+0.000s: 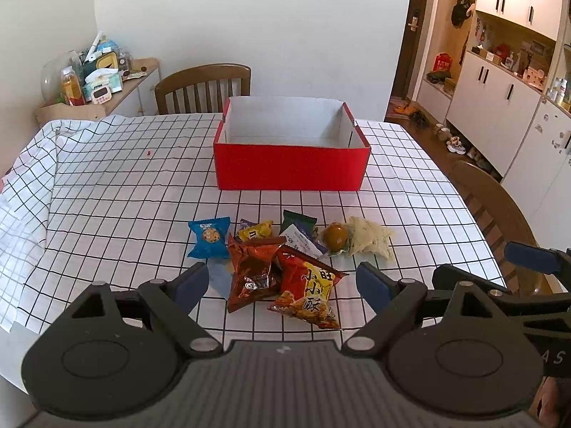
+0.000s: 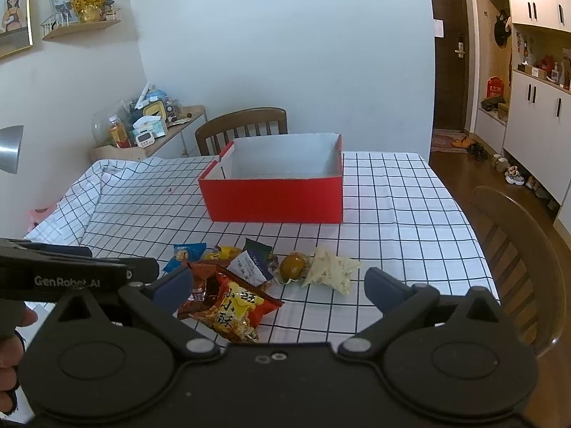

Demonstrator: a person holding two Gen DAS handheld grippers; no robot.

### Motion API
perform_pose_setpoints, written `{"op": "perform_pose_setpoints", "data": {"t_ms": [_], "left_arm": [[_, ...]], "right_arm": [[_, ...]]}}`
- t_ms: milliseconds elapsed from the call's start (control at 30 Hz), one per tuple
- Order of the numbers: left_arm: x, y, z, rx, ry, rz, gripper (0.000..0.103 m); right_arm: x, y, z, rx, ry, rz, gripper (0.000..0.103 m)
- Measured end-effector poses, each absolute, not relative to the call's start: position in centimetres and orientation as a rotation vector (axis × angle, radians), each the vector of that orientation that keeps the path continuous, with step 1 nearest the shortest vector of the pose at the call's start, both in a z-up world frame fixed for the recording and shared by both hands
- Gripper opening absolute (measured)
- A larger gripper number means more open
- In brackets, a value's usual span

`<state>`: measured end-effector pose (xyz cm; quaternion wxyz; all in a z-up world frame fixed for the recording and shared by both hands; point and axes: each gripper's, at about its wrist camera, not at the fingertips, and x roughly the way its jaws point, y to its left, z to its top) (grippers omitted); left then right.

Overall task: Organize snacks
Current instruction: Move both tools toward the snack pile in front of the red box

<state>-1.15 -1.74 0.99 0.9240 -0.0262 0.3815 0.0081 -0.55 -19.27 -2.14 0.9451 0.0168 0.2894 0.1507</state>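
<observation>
An open red box [image 1: 291, 167] with a white, empty inside stands at the middle of the checked table; it also shows in the right wrist view [image 2: 274, 198]. A heap of snacks lies in front of it: a blue cookie pack [image 1: 210, 237], a yellow candy pack [image 1: 255, 231], a brown-red bag [image 1: 252, 271], a red-yellow crisp bag [image 1: 308, 290], a green pack [image 1: 299, 222], a brown egg [image 1: 335, 235] and a pale wrapped snack [image 1: 369, 237]. My left gripper [image 1: 282, 283] is open above the two red bags. My right gripper [image 2: 278, 287] is open above the crisp bag [image 2: 237, 310].
A checked cloth [image 1: 107, 185] covers the table and bunches at the left. Wooden chairs stand behind the box [image 1: 203, 87] and at the right [image 2: 521, 249]. A cluttered side shelf [image 1: 96, 78] is at the far left. White cabinets [image 1: 499, 107] line the right wall.
</observation>
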Motion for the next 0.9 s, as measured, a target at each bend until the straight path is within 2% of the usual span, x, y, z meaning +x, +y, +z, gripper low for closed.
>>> {"op": "perform_pose_setpoints", "data": {"t_ms": [900], "left_arm": [[-1.9, -1.5, 1.6, -0.049, 0.743, 0.002, 0.09]], "right_arm": [[-1.7, -19.2, -1.4, 0.029, 0.53, 0.299, 0.103]]}}
